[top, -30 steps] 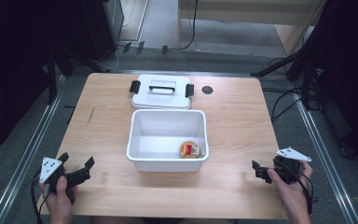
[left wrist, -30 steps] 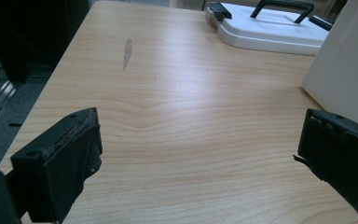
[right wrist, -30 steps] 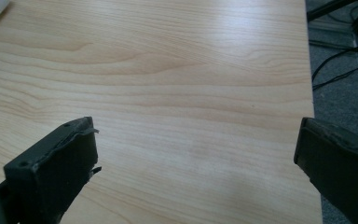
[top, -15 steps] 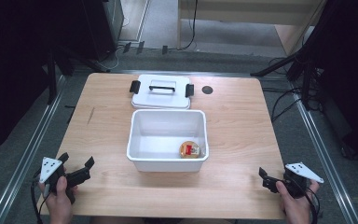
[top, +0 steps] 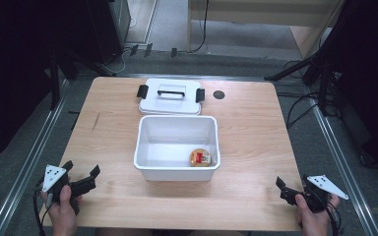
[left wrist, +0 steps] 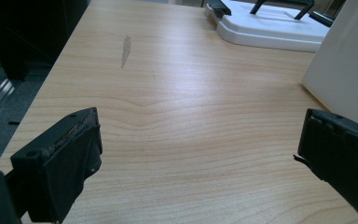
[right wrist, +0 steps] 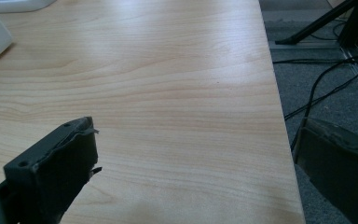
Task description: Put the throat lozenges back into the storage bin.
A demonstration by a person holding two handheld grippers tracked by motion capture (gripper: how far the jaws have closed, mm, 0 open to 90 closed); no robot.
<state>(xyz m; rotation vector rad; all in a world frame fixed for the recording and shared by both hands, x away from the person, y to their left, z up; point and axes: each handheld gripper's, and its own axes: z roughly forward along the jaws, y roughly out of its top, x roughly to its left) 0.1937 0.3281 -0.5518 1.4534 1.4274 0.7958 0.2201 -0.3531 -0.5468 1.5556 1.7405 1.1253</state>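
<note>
A white open bin (top: 145,147) stands in the middle of the wooden table (top: 256,128). Inside it, at the near right, lies a small round container (top: 200,158) with an orange and red label. The bin's white lid (top: 171,97) with black handle and clips lies flat just behind it. My left gripper (top: 82,168) rests at the near left corner, open and empty, its jaws wide apart in the left gripper view (left wrist: 198,140). The bin's wall (left wrist: 349,65) is ahead to its right. My right gripper (top: 281,189) sits at the near right edge, open and empty (right wrist: 196,140).
A dark round hole (top: 219,95) sits in the table near the far right of the lid. A grey scuff (left wrist: 126,46) marks the wood on the left. The table's right edge (right wrist: 279,107) drops to a floor with cables (right wrist: 321,93).
My right gripper has drawn back toward the near right corner of the table. The left gripper, bin and lid have stayed put.
</note>
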